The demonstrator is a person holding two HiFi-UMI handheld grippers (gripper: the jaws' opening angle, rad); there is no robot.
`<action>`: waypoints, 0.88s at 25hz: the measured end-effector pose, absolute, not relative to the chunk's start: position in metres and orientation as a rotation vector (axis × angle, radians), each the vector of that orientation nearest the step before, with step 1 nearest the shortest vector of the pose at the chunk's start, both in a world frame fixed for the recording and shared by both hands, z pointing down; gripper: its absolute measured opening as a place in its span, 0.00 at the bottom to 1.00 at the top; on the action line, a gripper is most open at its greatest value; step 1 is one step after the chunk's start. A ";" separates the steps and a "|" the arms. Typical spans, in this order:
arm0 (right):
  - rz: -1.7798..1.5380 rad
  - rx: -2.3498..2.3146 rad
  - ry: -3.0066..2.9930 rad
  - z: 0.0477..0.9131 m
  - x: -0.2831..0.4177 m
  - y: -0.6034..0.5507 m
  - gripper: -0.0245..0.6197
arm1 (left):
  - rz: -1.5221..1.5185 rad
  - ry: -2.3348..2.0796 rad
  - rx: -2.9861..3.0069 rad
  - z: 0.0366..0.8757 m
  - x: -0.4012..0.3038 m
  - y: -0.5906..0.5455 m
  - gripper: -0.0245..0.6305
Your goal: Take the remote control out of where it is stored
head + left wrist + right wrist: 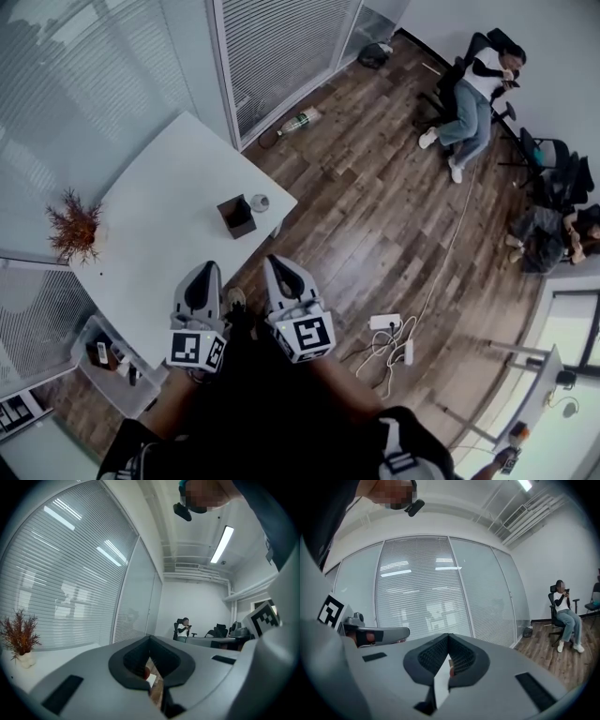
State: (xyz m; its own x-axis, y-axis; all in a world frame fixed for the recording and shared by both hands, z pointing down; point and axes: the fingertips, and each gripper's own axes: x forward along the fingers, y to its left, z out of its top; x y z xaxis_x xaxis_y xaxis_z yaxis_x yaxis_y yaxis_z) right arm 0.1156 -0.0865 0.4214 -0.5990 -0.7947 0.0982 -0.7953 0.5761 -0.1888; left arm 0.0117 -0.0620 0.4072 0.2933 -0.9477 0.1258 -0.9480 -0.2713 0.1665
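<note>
Held side by side at lower centre of the head view, along the lower-right edge of the white table [159, 234]: left gripper [205, 272] and right gripper [275, 262], each with jaws closed tip to tip and gripping nothing. Apart from both, higher in the frame near the table's right corner: a dark open box [236, 216], with a small round cup [260, 202] just beside it. Impossible to tell at this size whether the remote control is inside. At the table's far left, a reddish dried plant [73, 225]. Upper right, a seated person [473, 94].
</note>
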 end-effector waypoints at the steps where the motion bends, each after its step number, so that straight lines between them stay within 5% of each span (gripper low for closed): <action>1: 0.341 1.402 -2.782 0.423 0.115 -0.089 0.04 | 0.001 -1.753 2.349 0.407 0.010 -0.066 0.05; 22: 0.478 1.350 -2.597 0.519 0.082 -0.143 0.04 | 0.062 -1.677 2.330 0.454 -0.020 -0.124 0.05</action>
State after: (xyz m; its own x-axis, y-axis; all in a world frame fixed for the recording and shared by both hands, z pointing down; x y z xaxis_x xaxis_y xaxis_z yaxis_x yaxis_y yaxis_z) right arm 0.0822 -0.1434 0.5193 -0.5734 -0.7629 0.2987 -0.8193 0.5373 -0.2004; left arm -0.0195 -0.1239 0.4542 0.3292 -0.9248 0.1905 -0.9364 -0.2939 0.1916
